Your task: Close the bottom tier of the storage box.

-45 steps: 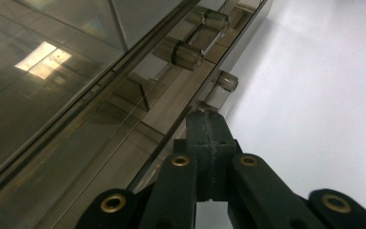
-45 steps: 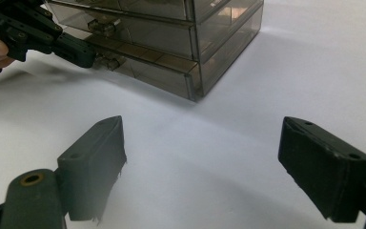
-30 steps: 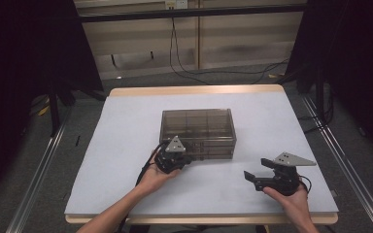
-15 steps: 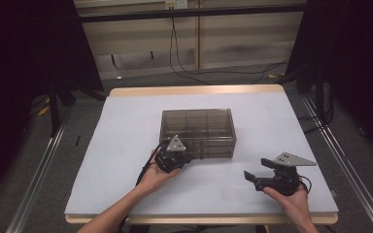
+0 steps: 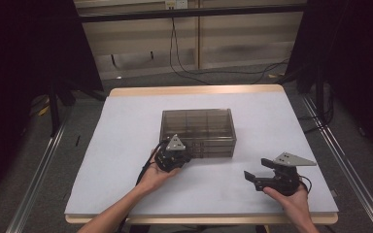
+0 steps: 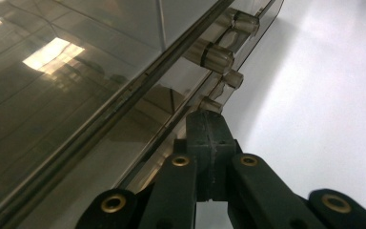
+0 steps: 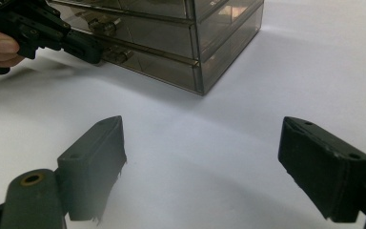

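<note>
drawer box point(image 5: 197, 132) mid-worktop point(image 5: 102, 160), front toward person | left gripper point(image 6: 205, 131) jaws pressed together at a lower drawer knob point(image 6: 210, 104), likely to tug it out; grip on it unclear | right gripper point(image 7: 202, 157) spread wide, empty, parked aside near the worktop's front

Both forearms are bare, with no sleeve visible. The left gripper point(image 5: 174, 156) is black, with a small grey three-cornered plate on top and a black cable going toward 7 o'clock. Its linkage arms carry brass-coloured round rivets. The right gripper point(image 5: 254, 178) is also black, with a larger grey plate, and its two pads point(image 7: 94, 162) are thick, blocky and matte.
</note>
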A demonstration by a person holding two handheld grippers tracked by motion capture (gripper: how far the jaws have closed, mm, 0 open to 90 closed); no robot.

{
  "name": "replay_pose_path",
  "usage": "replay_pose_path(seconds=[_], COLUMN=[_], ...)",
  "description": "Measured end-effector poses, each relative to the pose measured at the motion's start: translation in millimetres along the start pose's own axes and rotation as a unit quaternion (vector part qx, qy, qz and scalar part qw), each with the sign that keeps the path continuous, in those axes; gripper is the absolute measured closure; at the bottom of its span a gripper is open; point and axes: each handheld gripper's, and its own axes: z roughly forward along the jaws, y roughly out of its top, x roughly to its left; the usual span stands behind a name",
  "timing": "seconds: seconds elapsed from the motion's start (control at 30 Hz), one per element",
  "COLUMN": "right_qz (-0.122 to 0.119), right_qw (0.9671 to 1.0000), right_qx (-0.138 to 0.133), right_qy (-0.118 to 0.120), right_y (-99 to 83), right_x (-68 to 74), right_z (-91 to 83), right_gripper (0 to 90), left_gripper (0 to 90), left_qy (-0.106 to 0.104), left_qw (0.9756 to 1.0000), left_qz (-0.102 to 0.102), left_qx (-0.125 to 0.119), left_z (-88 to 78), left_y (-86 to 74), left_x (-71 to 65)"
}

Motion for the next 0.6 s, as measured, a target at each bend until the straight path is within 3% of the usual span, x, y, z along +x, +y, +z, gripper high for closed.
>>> replay_pose_path(seconds=[0.23, 0.5, 0.6], right_qz=[0.000, 0.000, 0.000], right_qw=[1.0000, 1.0000, 1.0000], right_qx=[0.001, 0.000, -0.001], right_qy=[0.000, 0.001, 0.002], right_y=[0.1, -0.2, -0.2], right_x=[-0.2, -0.7, -0.8], right_z=[0.6, -0.4, -0.6], right_gripper=[16.1, 16.1, 16.1], left_gripper=[90.0, 90.0, 84.8], left_qy=[0.006, -0.005, -0.009], left_qw=[1.0000, 1.0000, 0.9999], left_qz=[0.000, -0.005, -0.007], left_qx=[0.002, 0.003, 0.004], left_z=[0.3, 1.0, -2.4], left_y=[0.8, -1.3, -2.6], left_x=[-1.6, 1.8, 1.9])
